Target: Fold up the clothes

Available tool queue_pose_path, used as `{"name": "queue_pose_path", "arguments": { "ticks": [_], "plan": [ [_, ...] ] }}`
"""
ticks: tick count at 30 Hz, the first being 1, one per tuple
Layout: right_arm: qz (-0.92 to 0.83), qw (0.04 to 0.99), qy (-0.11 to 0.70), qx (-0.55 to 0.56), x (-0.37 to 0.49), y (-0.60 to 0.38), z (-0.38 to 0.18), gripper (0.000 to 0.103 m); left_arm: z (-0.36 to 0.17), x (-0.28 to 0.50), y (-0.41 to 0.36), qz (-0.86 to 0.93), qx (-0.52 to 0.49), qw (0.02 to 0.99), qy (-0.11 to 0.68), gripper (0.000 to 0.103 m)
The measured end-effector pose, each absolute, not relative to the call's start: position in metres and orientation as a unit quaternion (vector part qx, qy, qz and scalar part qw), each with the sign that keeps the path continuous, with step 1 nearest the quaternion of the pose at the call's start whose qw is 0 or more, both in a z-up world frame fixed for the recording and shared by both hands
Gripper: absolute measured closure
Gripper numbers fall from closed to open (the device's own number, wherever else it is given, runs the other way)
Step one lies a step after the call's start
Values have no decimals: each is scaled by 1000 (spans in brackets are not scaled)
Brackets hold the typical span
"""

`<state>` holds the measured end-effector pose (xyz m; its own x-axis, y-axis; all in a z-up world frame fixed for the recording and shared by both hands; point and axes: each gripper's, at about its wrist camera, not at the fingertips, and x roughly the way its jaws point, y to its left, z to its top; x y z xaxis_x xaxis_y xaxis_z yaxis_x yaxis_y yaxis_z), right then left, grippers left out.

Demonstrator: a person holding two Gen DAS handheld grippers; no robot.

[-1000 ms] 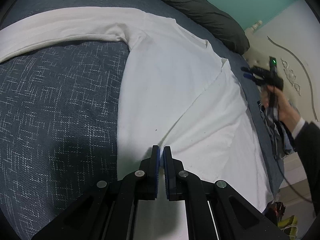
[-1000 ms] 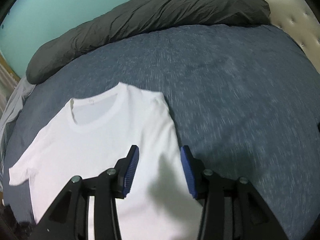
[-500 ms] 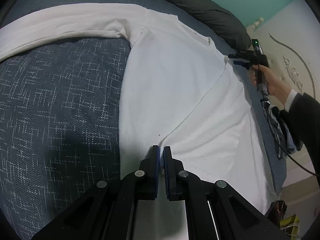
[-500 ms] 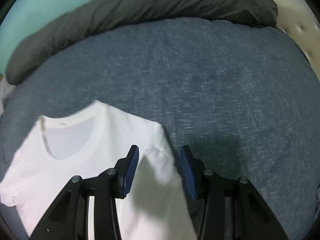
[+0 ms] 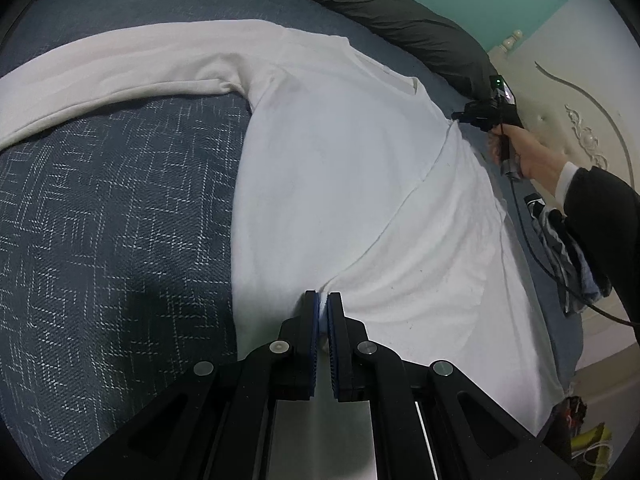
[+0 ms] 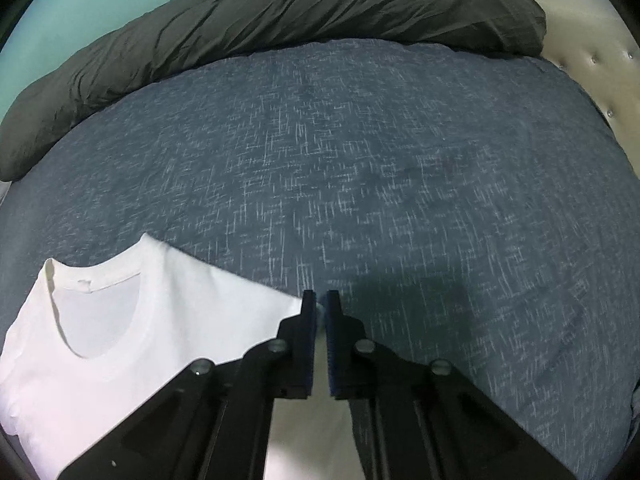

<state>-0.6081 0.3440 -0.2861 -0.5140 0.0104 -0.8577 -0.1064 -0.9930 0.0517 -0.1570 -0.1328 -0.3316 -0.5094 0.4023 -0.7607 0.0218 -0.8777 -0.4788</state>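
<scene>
- A white shirt (image 5: 340, 184) lies spread on the bed (image 5: 112, 216), filling the middle of the left wrist view; one long sleeve (image 5: 120, 68) runs to the upper left of the frame.
- The left hand-held gripper (image 5: 323, 300), bottom centre, is clamped on a pinch of the shirt's cloth, which puckers toward its tips.
- In the right wrist view the shirt's collar (image 6: 96, 280) sits at lower left, and the right hand-held gripper (image 6: 321, 300), bottom centre, is closed on the shirt's corner at the shoulder edge.
- The same gripper shows at the upper right of the left wrist view, held by a hand (image 5: 528, 156) with a dark sleeve (image 5: 600, 216), its tips at the shirt's far corner.
- A dark duvet (image 6: 280, 12) lies bunched along the top of the bed, against a teal wall (image 6: 80, 12).
- A pale headboard (image 5: 568, 92) stands at the right of the left wrist view.
</scene>
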Motion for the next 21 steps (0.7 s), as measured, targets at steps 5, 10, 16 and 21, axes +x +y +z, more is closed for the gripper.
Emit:
{"name": "queue_pose_path", "arguments": {
  "ticks": [5,10,16,21],
  "plan": [
    [869,42,44,-491,-615,344,-292,103,-335,-152,-137,840,-482,114,-221,98],
    [887,14,89,-453,-606,354,-280,103,-333,-143,-142,840,-482,116,-223,98],
    [888,-4,118,-444,-568,362,-266,102,-337,-142,-146,838,-480,116,-234,97],
    [882,-38,126,-453,-507,353,-256,101,-335,-140,-148,838,-475,115,-243,97]
  ]
}}
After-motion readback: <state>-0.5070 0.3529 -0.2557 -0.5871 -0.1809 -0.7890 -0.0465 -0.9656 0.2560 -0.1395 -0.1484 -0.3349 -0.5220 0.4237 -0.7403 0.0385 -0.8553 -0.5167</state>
